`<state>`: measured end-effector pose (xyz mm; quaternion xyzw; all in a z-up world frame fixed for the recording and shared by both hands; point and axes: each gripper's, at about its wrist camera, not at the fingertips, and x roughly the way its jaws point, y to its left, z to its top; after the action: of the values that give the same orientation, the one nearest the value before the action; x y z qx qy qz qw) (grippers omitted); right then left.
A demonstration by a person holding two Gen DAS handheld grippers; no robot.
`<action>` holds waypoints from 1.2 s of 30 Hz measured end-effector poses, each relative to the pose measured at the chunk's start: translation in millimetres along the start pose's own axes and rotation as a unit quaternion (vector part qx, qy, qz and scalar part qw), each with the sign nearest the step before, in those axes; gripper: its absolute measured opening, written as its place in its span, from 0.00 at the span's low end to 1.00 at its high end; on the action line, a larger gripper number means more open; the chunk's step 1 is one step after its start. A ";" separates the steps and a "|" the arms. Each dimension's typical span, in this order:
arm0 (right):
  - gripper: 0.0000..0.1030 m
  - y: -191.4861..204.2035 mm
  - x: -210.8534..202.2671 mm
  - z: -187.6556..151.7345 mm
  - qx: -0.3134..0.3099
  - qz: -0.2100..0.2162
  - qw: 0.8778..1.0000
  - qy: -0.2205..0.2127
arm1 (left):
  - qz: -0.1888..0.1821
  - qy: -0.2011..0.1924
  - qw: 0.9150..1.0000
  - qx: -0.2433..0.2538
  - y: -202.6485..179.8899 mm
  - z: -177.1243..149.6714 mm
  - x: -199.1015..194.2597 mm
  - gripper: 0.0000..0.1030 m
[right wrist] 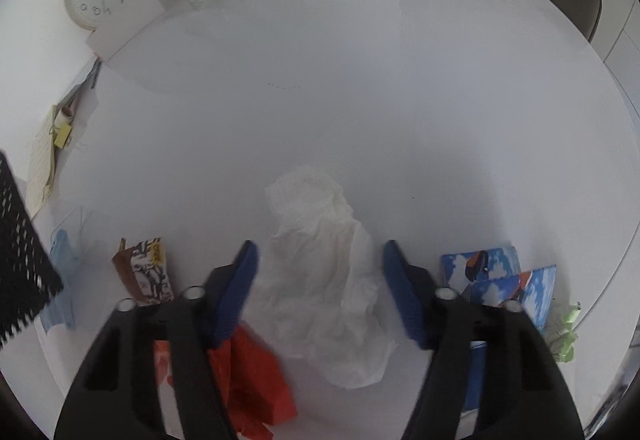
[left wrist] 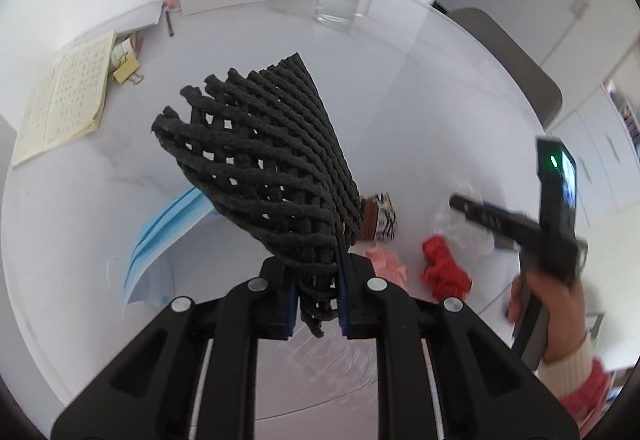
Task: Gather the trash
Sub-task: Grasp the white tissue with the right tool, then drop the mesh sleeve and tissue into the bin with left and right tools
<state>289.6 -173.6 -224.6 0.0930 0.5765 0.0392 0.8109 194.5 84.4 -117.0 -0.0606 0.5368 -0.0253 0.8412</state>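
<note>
A white round table (left wrist: 400, 87) seen from 2 handheld grippers. The left gripper (left wrist: 316, 304) has its blue pads pinched tight on a black foam mesh sleeve (left wrist: 260, 159), which is lifted clear of the table and fans out above it. The right gripper (right wrist: 320, 288) points down over a crumpled white tissue (right wrist: 328, 280); its jaws stand spread on either side of the tissue, and its pads seem not to touch it. Near the tissue lie red crumpled paper (right wrist: 252, 372), a brown patterned wrapper (right wrist: 144, 268) and a blue face mask (left wrist: 160, 240).
</note>
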 end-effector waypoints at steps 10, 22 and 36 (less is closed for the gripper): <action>0.14 11.3 -35.0 -10.1 -0.019 0.007 0.999 -0.036 | -0.008 -0.013 0.999 0.045 -7.5 -12.9 -16.4 0.14; 0.14 15.7 -168.9 -117.5 0.002 -0.011 0.994 -0.105 | -0.071 -0.014 0.983 0.170 -44.0 -68.3 -74.1 0.14; 0.16 -29.1 -266.8 -386.8 0.242 -0.137 0.955 -0.106 | -0.213 0.030 0.887 0.408 -113.8 -210.9 -121.3 0.14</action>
<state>-164.8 -206.8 -105.8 0.2098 0.4863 -0.2233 0.8183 -45.2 -31.2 -80.9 0.1763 0.4782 -0.4223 0.7496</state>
